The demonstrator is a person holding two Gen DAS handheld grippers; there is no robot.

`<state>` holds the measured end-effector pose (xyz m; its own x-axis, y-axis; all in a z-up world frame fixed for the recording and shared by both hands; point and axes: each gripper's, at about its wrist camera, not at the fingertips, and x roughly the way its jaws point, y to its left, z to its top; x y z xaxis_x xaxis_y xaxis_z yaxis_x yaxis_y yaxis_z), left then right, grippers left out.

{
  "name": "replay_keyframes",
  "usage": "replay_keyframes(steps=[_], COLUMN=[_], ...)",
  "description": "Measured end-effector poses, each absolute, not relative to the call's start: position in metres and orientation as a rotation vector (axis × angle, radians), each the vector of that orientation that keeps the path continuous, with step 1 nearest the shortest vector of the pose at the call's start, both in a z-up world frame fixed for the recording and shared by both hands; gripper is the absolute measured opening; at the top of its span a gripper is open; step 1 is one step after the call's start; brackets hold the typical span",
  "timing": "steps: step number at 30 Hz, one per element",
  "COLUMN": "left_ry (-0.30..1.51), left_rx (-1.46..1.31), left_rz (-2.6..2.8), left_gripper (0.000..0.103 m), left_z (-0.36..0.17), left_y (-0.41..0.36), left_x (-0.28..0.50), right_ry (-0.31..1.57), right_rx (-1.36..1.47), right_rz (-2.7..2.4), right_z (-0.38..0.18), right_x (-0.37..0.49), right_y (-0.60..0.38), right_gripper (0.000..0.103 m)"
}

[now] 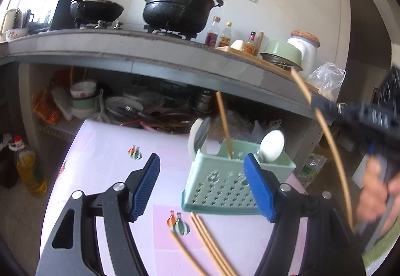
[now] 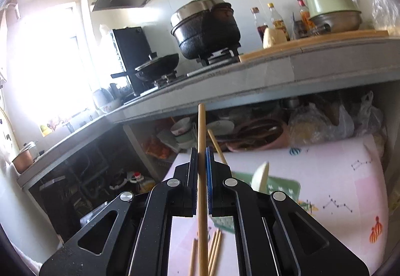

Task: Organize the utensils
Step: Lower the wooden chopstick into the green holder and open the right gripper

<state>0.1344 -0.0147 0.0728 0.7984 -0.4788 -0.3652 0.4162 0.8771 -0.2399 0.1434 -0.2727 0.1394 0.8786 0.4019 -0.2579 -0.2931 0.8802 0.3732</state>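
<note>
Kitchen clutter fills the background, with a stove counter across the top of both views and a pink patterned table (image 1: pixel 112 176) below it. At centre of the left wrist view stands the green utensil caddy (image 1: pixel 232 176), already holding one upright chopstick (image 1: pixel 225 123) and a white spoon (image 1: pixel 272 142). Your right gripper (image 2: pixel 202 163) has its jaws clamped on a single chopstick (image 2: pixel 202 130), seen as a blurred arc at the right edge of the left view. Your left gripper (image 1: pixel 202 186) hangs with jaws wide apart, holding nothing, just in front of the caddy. Loose chopsticks (image 1: pixel 210 243) lie on the table at lower centre. Tip the held stick nearly vertical, aim its lower end beside the standing chopstick, and release only once it rests inside. Steady the light caddy with your left if it might slide.
</note>
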Motion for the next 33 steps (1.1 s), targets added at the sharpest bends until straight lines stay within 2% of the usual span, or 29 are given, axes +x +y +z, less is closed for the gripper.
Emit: replay_keyframes(steps=[5,12,19,33], left_ry=[0.448,0.444,0.464,0.478], left_rx=[-0.175,-0.195,-0.217,-0.249], left_rz=[-0.46,-0.444,-0.424,-0.405], left_gripper=[0.07,0.071,0.071,0.071], left_z=[0.06,0.051,0.039,0.029], left_y=[0.004,0.019,0.033,0.045], left_x=[0.133,0.14,0.151,0.162], right_ry=[0.204,0.122,0.151,0.212], right_rx=[0.347,0.373,0.317,0.168], right_rz=[0.352,0.251,0.156,0.072], right_z=[0.168,0.171,0.146,0.117], right_x=[0.18,0.235,0.271,0.283], right_y=[-0.268,-0.264,-0.251,-0.241], right_gripper=[0.005,0.005,0.005,0.005])
